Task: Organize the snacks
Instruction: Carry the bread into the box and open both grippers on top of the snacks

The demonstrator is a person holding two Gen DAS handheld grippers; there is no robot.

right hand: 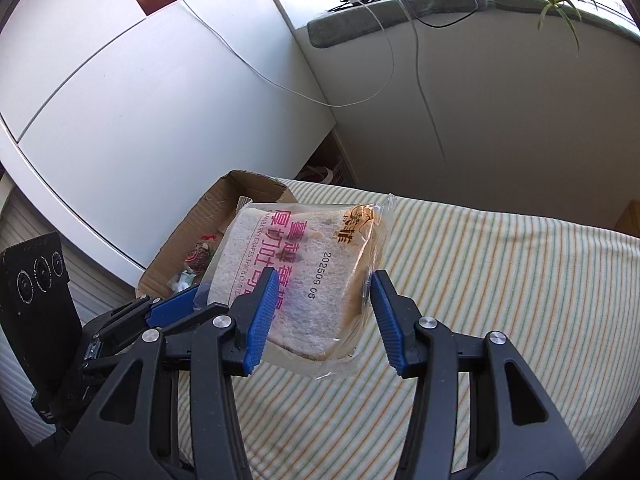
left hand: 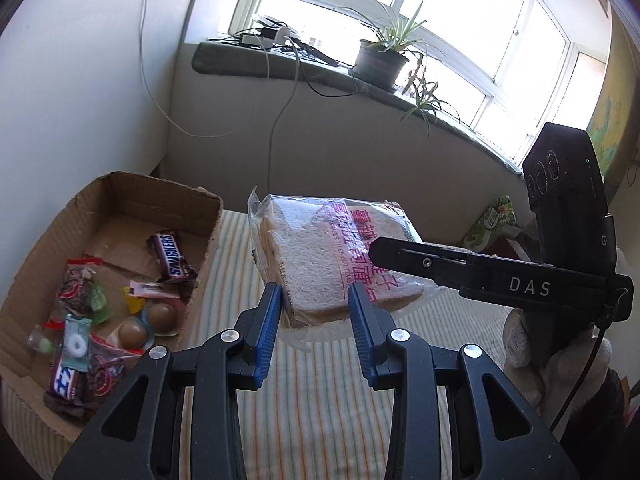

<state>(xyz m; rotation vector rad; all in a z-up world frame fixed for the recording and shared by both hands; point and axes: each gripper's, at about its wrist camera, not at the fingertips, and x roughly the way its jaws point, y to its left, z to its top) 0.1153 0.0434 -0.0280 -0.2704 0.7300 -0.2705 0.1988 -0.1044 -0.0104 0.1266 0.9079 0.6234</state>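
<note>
A clear-wrapped slice of thick toast with pink lettering is held in the air above the striped bed. My left gripper is shut on its near edge. My right gripper stands around the same toast; its pads touch the sides, and it shows as a black bar across the toast in the left wrist view. A cardboard box to the left holds several sweets and a Snickers bar.
The striped bedcover spreads to the right and front. A green snack bag lies at the far right. White cabinet, windowsill with potted plants and cables are behind.
</note>
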